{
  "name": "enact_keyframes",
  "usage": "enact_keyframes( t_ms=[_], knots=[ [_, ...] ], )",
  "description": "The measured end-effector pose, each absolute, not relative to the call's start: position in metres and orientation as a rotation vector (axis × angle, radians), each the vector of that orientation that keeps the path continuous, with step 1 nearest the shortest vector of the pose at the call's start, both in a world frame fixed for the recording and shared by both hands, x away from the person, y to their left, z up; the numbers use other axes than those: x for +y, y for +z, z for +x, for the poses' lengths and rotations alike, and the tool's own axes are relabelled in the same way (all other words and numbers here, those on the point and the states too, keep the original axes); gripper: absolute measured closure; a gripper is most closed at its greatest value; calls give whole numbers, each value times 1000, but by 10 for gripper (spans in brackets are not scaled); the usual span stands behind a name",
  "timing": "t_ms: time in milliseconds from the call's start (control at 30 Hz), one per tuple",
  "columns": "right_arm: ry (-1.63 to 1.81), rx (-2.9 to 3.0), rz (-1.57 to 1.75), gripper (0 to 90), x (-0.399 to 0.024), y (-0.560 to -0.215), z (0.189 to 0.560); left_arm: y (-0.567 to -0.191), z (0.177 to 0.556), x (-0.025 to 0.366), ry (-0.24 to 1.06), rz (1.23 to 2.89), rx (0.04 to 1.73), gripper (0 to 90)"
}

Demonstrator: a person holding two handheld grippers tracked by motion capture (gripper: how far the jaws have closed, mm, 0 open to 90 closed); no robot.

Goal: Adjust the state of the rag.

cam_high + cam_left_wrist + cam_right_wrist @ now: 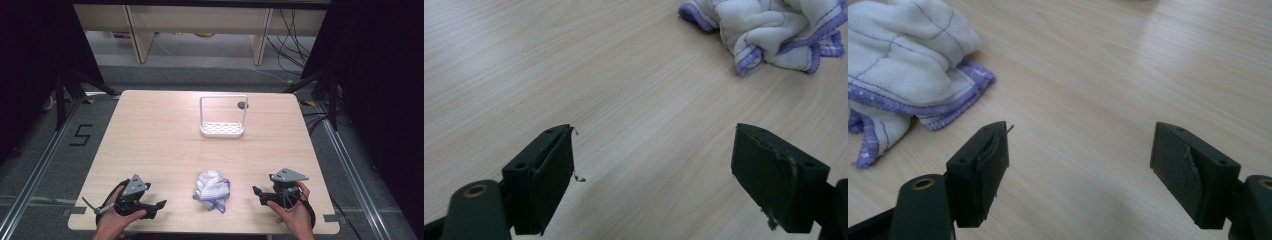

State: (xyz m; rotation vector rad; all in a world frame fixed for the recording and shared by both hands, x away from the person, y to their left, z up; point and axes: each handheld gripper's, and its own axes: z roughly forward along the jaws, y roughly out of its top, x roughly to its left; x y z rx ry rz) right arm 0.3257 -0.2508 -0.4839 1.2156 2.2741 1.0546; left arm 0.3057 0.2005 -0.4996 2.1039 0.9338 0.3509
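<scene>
From the high view we look down on a pale wooden table [165, 135] that stands on grey carpet, with dark curtains at either side and light shelving legs and loose cables at twelve o'clock beyond it. A black "5" [81, 135] is marked on the floor at nine o'clock of the table. Most of the tabletop lies bare, so there is wide open wood between the near edge and the far edge. A white rack [223, 118] with a tall frame handle stands upright toward twelve o'clock, near the far edge, with a small dark spot just beside its upper right corner. A crumpled white cloth [212, 188] with purple trim lies at six o'clock, near the front edge, between the two tools and touching neither. The left gripper [159, 204] sits at seven o'clock, held in a hand [116, 221]; the right gripper [256, 192] sits at five o'clock, in the other hand [295, 212].

In the left gripper view we see its jaws spread wide and released over bare wood, with the cloth [774, 30] at one o'clock, well apart.

In the right gripper view the jaws likewise stand wide apart with nothing between them, and the cloth [903, 75] lies at ten o'clock, near the left jaw but not touching it.
</scene>
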Motion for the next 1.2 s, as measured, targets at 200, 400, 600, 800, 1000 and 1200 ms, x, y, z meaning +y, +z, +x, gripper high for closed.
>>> enact_keyframes(
  t_ms=[200,400,600,800,1000,1200],
  knots=[
    [1102,2269,1202,261,-243,-477,323,-500,307,202,371,2122,939,167],
    [1119,2328,1145,293,-224,-468,319,-500,308,203,372,2118,943,167],
    [1137,2384,1040,313,-204,-464,317,-499,309,204,370,2126,944,165],
    [1189,2459,906,324,-171,-453,314,-500,310,205,375,2115,958,165],
    [1181,2523,807,335,-144,-451,312,-500,310,205,378,2123,957,165],
    [1223,2582,734,380,-121,-450,317,-500,310,205,375,2120,955,164]
  ],
)
